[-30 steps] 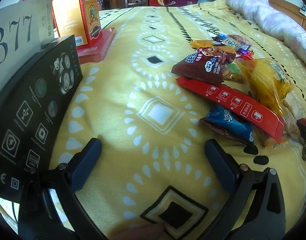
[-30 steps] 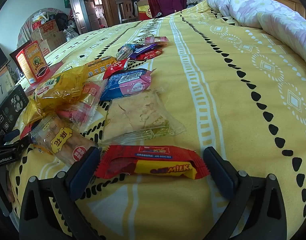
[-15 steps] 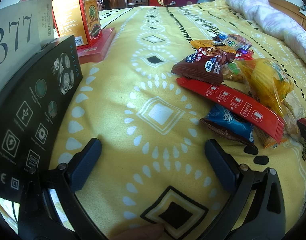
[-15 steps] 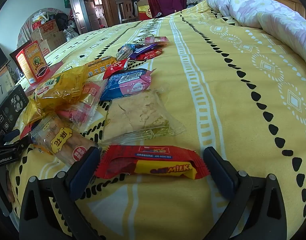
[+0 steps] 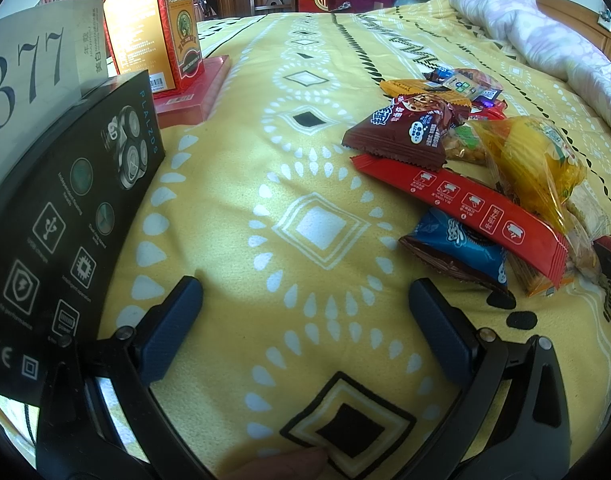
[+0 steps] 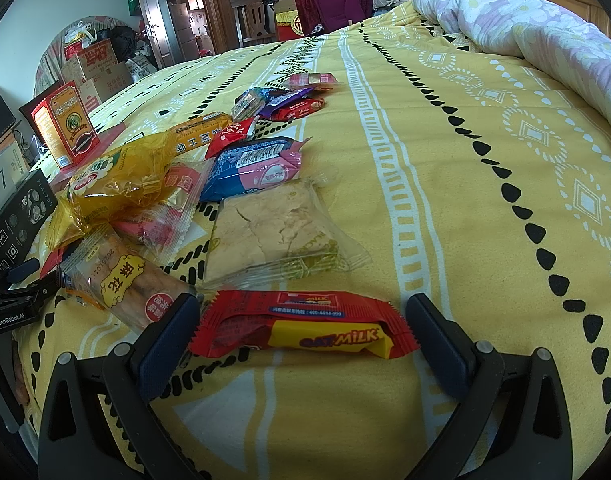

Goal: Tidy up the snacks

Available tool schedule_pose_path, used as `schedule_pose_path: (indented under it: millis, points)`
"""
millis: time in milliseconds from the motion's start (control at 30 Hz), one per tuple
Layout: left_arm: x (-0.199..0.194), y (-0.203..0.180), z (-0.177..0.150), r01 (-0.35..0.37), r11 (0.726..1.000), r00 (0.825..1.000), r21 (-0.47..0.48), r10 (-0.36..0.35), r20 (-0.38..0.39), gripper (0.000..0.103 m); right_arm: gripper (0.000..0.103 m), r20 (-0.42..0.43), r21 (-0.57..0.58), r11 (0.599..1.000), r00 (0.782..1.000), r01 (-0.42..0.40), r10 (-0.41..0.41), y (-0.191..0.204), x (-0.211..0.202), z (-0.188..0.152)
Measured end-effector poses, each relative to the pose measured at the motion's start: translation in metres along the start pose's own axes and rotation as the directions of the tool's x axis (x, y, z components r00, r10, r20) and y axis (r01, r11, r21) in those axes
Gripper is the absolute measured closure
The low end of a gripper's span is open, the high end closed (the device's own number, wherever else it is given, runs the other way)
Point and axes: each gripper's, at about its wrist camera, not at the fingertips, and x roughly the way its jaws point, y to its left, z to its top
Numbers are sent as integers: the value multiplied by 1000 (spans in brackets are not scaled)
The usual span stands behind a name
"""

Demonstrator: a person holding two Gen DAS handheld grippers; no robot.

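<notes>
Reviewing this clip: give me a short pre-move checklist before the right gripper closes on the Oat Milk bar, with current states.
1. Right gripper open: ok.
2. Oat Milk bar lies between its fingers: ok.
3. Bar free of other packets: ok, though the twist snack sits close to the left finger.
4. Left gripper open, holding nothing: ok.
5. Fingers low enough to grip the bar: cannot tell.

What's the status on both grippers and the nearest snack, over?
Left gripper open, over bare bedspread. Right gripper open, straddling the Oat Milk bar, not clamped. Twist-snack packet crowds its left finger.
</notes>
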Motion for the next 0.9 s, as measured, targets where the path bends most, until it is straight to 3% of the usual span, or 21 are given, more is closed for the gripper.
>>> schedule_pose_path:
  millis: [900]
  points:
    - [2,1,-2,-4,1000,1000,5,4,-1,0,0,0,0,1000,1000,0,0,0,0,0]
